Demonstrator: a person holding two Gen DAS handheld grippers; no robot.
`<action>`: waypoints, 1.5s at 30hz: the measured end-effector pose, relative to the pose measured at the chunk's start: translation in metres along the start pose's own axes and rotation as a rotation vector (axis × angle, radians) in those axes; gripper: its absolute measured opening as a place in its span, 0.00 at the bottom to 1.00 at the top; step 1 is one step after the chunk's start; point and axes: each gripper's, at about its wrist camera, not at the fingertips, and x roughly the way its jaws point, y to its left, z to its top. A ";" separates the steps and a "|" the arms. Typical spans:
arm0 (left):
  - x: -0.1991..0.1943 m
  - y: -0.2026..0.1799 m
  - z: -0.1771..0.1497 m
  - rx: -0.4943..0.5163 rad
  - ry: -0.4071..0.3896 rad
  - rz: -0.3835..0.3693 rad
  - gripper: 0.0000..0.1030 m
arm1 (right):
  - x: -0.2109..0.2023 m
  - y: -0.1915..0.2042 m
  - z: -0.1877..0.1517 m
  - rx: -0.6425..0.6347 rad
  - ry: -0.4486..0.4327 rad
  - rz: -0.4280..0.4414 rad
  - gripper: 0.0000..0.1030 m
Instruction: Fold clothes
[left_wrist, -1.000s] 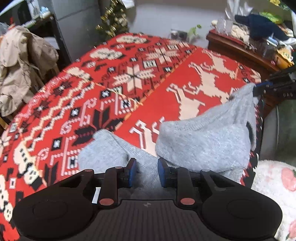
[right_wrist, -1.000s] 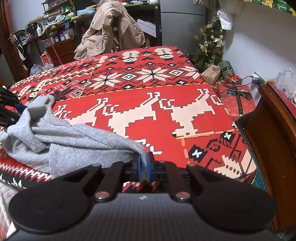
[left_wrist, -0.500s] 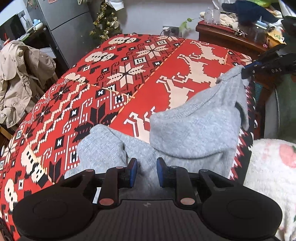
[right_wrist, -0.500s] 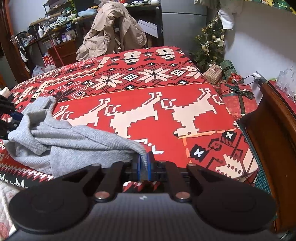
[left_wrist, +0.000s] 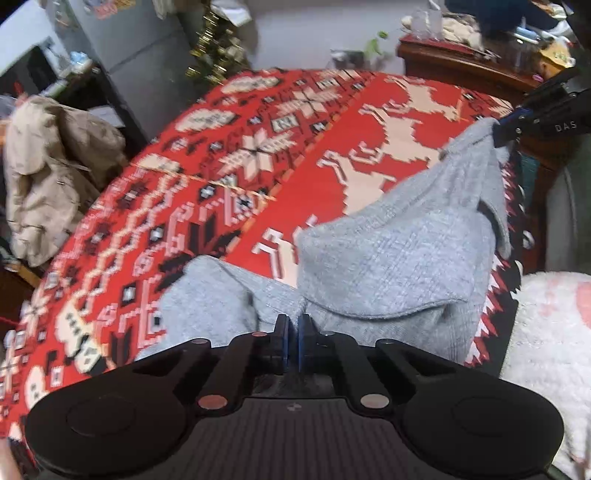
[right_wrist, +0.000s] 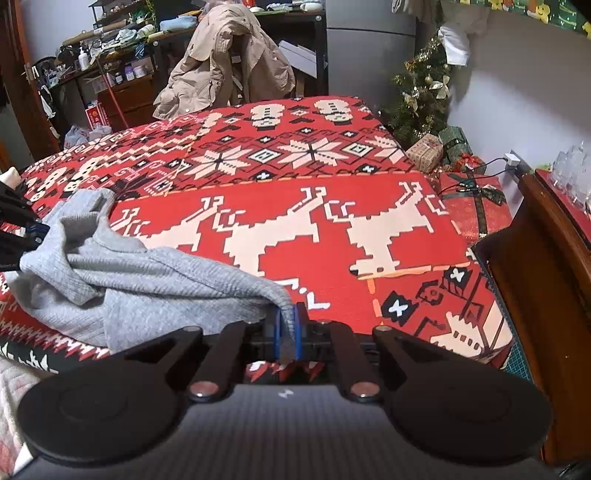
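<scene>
Now: both tools clamped on a grey knit garment

Close in, the left tool (left_wrist: 291, 334) is seen with its blue pads drawn almost together, and grey knit is pinched between them at the near edge of the garment. The right tool (right_wrist: 286, 332) is likewise closed, a narrow tail of the same fabric being held between its blue pads. From the left wrist view, the right tool (left_wrist: 517, 127) is also visible at the upper right, where a corner of the cloth is gripped and lifted off the surface.

Between the two tools the grey sweater (left_wrist: 388, 251) is stretched and bunched: one part is draped upward toward the right tool, another is heaped in soft folds just ahead of the left tool. In the right wrist view the sweater (right_wrist: 147, 280) is shown lying crumpled along the near left edge of the bed, with the left tool (right_wrist: 22, 229) touching its far end.

Underneath, a red blanket (right_wrist: 295, 221) with white reindeer and snowflake patterns is spread over the bed. Beyond the bed, a beige coat (right_wrist: 229, 62) is hung over a chair, and a small decorated tree (right_wrist: 421, 99) is placed by the wall with wrapped gifts (right_wrist: 443, 151) beside it. A dark wooden cabinet (right_wrist: 546, 277) is set to the right of the bed.
</scene>
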 end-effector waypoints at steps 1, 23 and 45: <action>-0.006 0.003 0.001 -0.017 -0.020 0.030 0.05 | -0.003 0.001 0.003 0.001 -0.012 0.001 0.07; -0.275 0.072 0.020 -0.404 -0.435 0.438 0.04 | -0.205 0.097 0.160 -0.172 -0.543 0.051 0.07; -0.188 0.021 -0.074 -0.609 -0.281 0.245 0.05 | -0.246 0.147 0.114 -0.262 -0.471 0.055 0.07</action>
